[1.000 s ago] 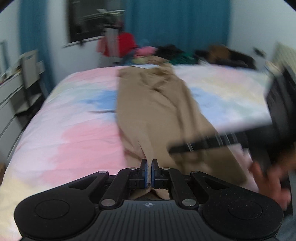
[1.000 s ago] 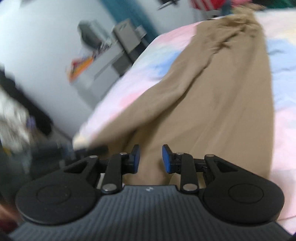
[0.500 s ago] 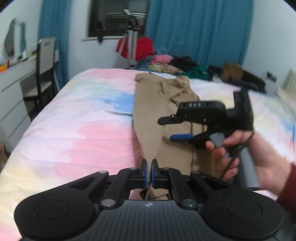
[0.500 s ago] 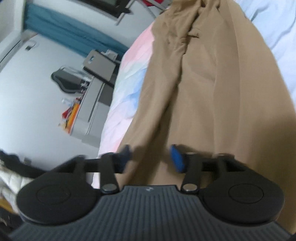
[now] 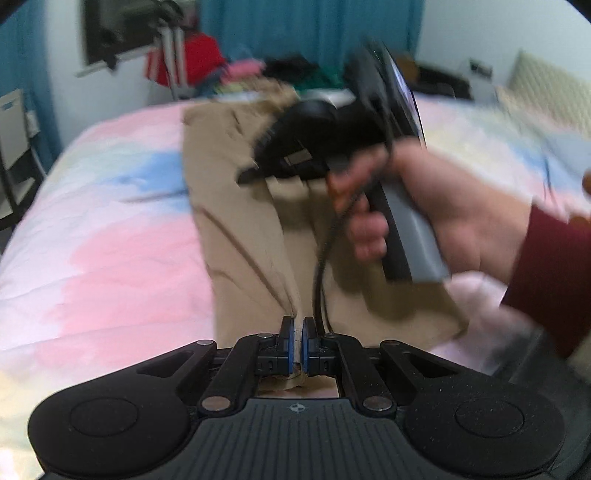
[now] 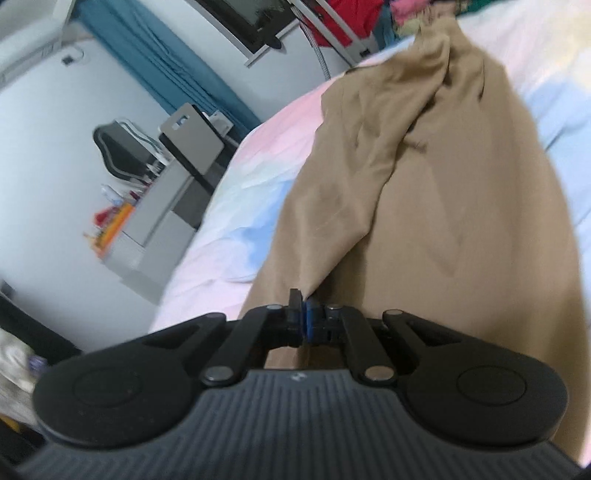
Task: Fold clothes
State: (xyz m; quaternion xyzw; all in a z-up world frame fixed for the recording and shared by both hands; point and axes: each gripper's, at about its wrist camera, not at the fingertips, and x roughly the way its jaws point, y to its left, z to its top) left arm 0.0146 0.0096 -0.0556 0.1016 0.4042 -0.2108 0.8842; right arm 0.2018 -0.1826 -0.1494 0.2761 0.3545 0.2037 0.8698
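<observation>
While both my grippers pinch its near end, a pair of tan trousers (image 5: 236,206) lies lengthwise on a pastel bed (image 5: 110,236).

Nearest me, my left gripper (image 5: 298,345) is clenched on a fold of the tan cloth at the hem end, blue pads pressed together with fabric between them. My right gripper (image 6: 303,319), held in a hand (image 5: 443,218) with a dark red sleeve (image 5: 554,280), is likewise clamped on a ridge of the same cloth. The trousers are plain, soft and creased, with long wrinkles. Their long axis runs straight away from me, hems near, bunched waist at the far edge. Beyond lie a blurred heap of coloured clothes (image 5: 258,74) and blue curtains (image 5: 310,29).
</observation>
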